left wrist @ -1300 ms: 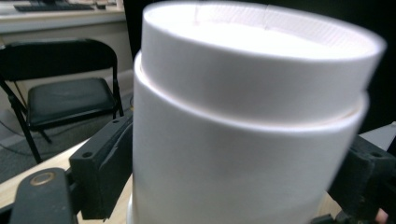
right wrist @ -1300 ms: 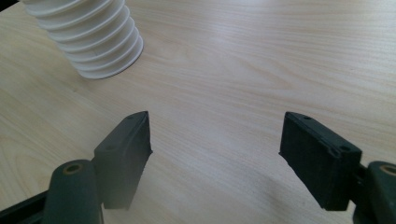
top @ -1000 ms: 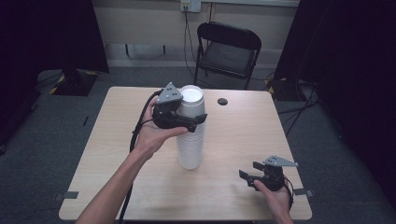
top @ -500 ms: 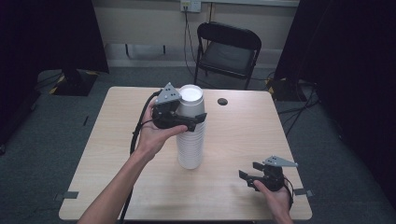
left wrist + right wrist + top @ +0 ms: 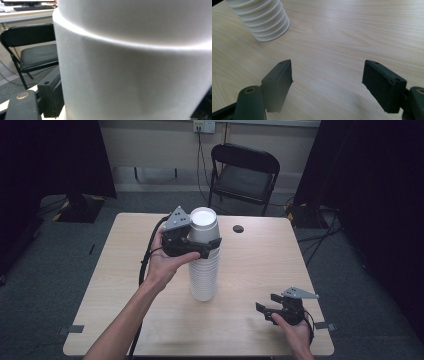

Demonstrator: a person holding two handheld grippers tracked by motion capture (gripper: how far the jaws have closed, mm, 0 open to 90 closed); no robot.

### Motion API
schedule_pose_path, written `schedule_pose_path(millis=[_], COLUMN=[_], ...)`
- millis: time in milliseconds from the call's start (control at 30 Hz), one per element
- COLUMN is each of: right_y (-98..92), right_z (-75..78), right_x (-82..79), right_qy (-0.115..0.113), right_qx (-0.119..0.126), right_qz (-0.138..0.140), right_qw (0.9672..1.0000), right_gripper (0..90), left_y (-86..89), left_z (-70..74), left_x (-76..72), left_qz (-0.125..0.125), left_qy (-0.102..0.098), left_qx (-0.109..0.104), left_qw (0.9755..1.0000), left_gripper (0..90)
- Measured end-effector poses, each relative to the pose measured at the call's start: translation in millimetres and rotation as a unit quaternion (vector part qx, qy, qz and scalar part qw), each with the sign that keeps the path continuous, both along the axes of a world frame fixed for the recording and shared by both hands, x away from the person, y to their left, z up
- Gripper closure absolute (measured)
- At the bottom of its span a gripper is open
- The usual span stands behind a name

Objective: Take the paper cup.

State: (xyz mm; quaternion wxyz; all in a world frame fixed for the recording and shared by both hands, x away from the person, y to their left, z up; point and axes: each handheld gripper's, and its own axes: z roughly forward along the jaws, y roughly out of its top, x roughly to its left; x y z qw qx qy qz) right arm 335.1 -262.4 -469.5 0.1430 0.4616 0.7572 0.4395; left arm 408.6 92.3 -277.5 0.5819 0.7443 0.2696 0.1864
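A tall stack of white cups [image 5: 204,277] stands upside down in the middle of the table, and its ribbed lower end [image 5: 264,20] appears at the top left of the right gripper view. My left gripper [image 5: 205,238] reaches in from the left at the height of the top cup [image 5: 202,226]. Its jaws have just been closing with that cup between them, and one finger [image 5: 51,96] lies against the cup's white wall [image 5: 135,70]. My right gripper [image 5: 267,303] rests low near the table's front right, open over bare wood [image 5: 328,77].
A black folding chair [image 5: 243,170] stands beyond the table's far edge. A small black round object [image 5: 238,228] lies on the wooden table [image 5: 125,270] behind and to the right of the stack. Dark curtains hang on both sides.
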Motion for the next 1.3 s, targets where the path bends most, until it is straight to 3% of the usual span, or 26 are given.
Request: schedule_pose_path(millis=[433,767,1300], right_y=[0.5,0.9,1.1], right_z=[-0.3,0.6,-0.1], right_x=[0.4,-0.6,0.3], right_qy=[0.001,-0.005,-0.002], right_qx=[-0.001,0.002,0.004], right_qz=[0.001,0.005,0.003], right_qw=[1.0000,1.0000,1.0000], right_gripper=[23.7,23.6,23.7], left_y=[3.7,3.2,3.6], left_z=[8.0,15.6,32.2], left_x=[-0.7,-2.9,-3.4], left_qz=[0.001,0.008,0.006], left_qy=[-0.007,-0.016,-0.031], left_qx=[-0.015,-0.014,-0.037], left_qw=[0.9999,0.9997,0.9988], left_gripper=[13.5,13.8,14.0])
